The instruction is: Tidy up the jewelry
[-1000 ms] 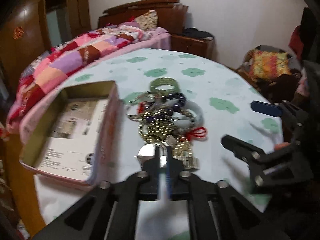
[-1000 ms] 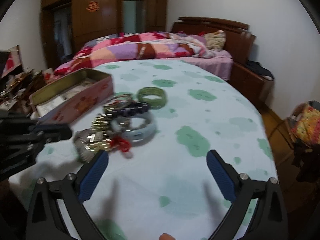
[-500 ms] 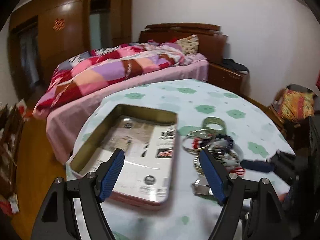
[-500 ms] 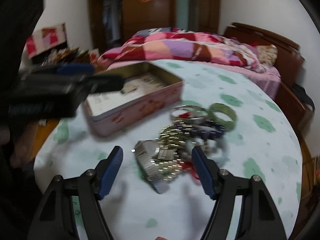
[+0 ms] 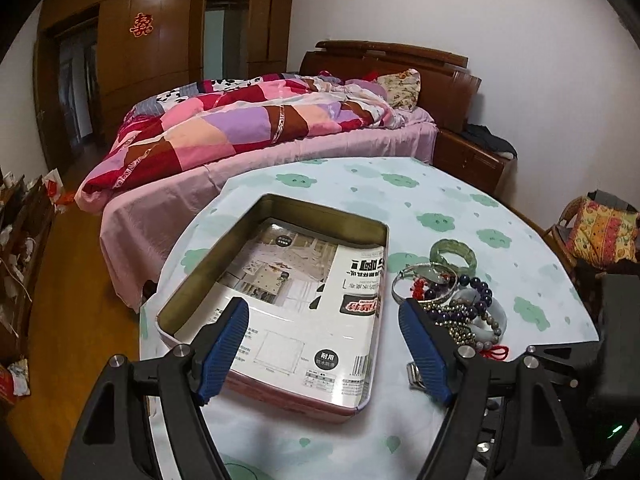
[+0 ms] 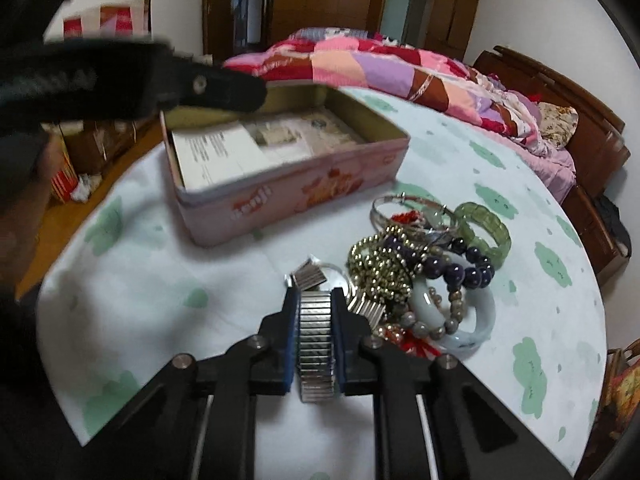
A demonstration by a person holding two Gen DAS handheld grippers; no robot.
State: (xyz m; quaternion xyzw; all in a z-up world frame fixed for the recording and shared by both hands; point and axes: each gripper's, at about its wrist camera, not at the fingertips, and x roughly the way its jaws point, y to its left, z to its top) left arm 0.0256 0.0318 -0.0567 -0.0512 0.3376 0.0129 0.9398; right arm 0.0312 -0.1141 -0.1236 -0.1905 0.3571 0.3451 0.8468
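Now right gripper closing on metal watch band between its pads, left gripper wide open, empty, above tin

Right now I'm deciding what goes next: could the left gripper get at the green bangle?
Probably yes. The left gripper is open and empty above the tin, and the green bangle sits exposed at the pile's far edge, nothing on top.

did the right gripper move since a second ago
Yes. The right gripper has come in leftward from bare cloth to the jewelry pile beside the tin; its jaws are closing on the watch band.
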